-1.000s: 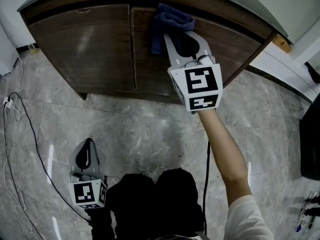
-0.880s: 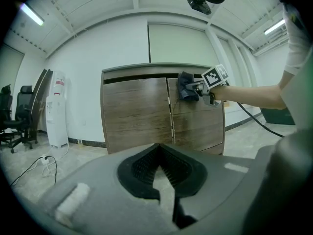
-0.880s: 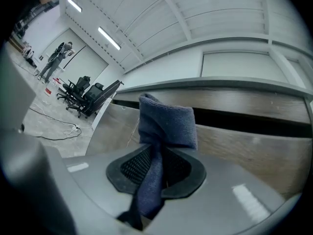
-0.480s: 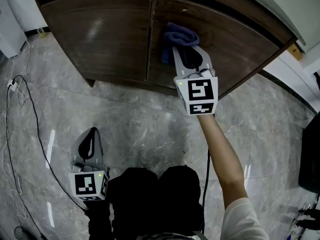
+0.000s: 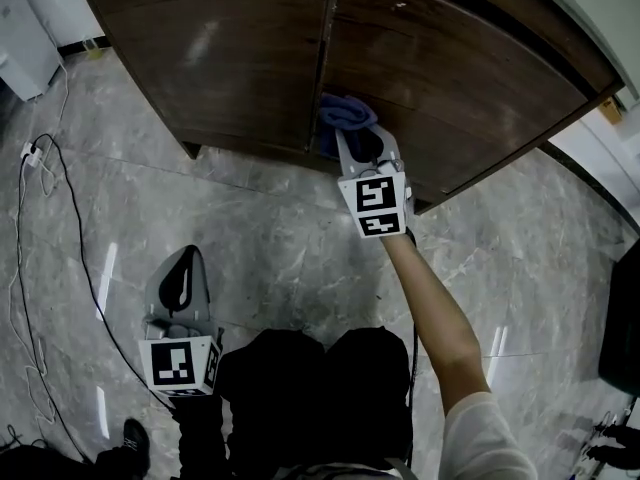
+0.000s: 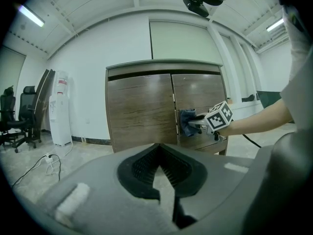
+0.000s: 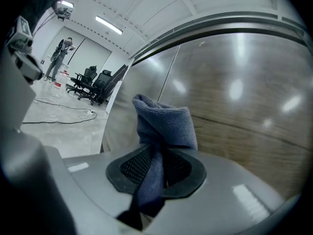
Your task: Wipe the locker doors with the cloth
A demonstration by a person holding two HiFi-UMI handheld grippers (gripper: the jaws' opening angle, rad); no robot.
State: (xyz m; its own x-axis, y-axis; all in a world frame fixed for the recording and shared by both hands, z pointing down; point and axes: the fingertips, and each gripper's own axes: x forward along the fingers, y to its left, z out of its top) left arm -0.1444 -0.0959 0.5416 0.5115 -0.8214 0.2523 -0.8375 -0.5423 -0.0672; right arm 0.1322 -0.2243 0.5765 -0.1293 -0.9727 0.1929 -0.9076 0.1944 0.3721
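Close by the person's legs, the left gripper (image 5: pixel 183 268) hangs idle over the grey floor (image 5: pixel 280 248), its jaws together on nothing. Farther out, at the end of an outstretched arm, the right gripper (image 5: pixel 360 143) pinches a blue cloth (image 5: pixel 340 116) tight between its jaws. It presses the cloth to the lower half of the right-hand locker door (image 5: pixel 470 88), just beside the seam with the left-hand locker door (image 5: pixel 230 58). Wiping looks mid-course; no view shows which areas are finished, so much of both doors probably remains. The cloth looks thick, soft and bunched.
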